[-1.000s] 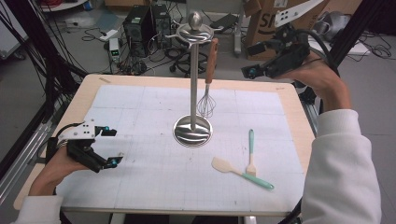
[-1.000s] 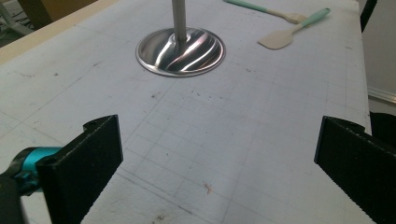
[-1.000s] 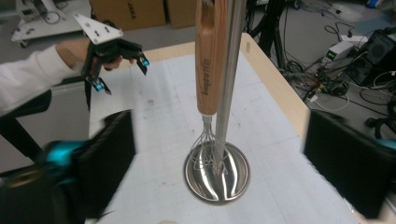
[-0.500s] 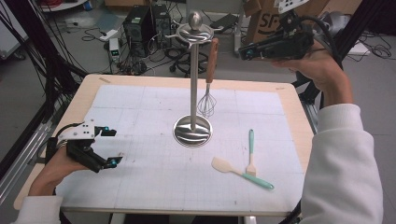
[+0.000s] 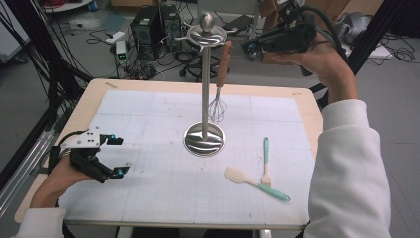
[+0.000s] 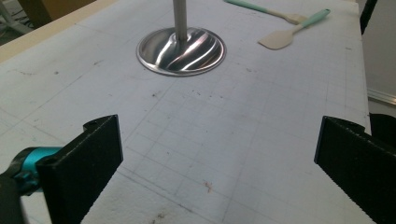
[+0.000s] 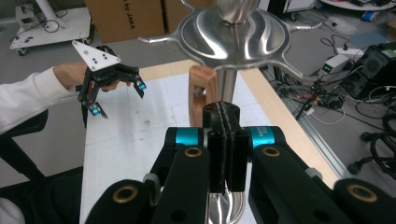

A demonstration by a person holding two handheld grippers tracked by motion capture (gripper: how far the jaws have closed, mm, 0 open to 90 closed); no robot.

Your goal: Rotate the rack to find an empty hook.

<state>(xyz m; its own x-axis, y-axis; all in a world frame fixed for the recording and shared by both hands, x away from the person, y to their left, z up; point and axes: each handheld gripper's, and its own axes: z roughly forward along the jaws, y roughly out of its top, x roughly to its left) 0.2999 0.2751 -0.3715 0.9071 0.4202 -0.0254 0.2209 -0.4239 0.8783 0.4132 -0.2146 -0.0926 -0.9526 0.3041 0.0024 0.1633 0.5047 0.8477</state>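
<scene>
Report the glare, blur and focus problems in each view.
High view: even room light, soft throughout, bright highlights on the steel stand. Left gripper view: streaky glare on the stand's base, near fingers slightly soft. Right gripper view: shut fingers sharp, stand's top disc glaring, floor clutter blurred.

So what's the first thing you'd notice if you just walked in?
Probably the tall shiny stand in the middle of the table, with a wooden-handled whisk hanging from its top. Next, the right gripper held up high beside that top, jaws shut with nothing between them. Near the table's right edge, a spatula and a mint-handled fork lie crossed.
</scene>
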